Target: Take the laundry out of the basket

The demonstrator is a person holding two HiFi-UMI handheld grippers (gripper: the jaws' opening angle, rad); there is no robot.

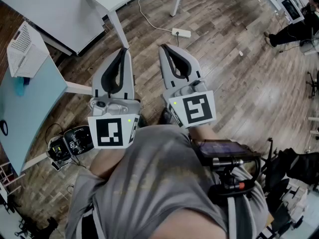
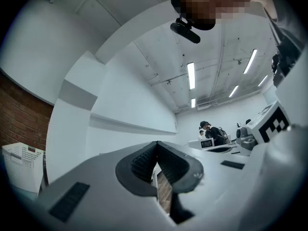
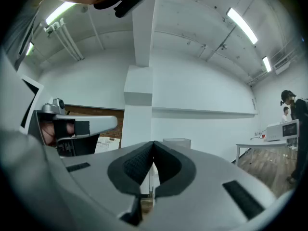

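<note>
Two hand-held grippers over wood floor [image 1: 224, 59], left gripper [image 1: 121, 52] and right gripper [image 1: 166, 48] each closed tight on nothing, one white perforated basket [image 1: 20, 46] on pale blue table [image 1: 30, 113] far left, contents unseen

Left gripper [image 1: 122, 51] and right gripper [image 1: 166, 49]: grey moulded plastic, matt, with black ribbed rubber-like pads [image 2: 142, 160]. White perforated plastic laundry basket [image 1: 21, 50], smooth; pale blue tabletop [image 1: 30, 108], matt. Brown wood-plank floor [image 1: 239, 68], low sheen; grey cloth shirt [image 1: 149, 183], soft; red brick wall [image 2: 19, 119], rough.
</note>
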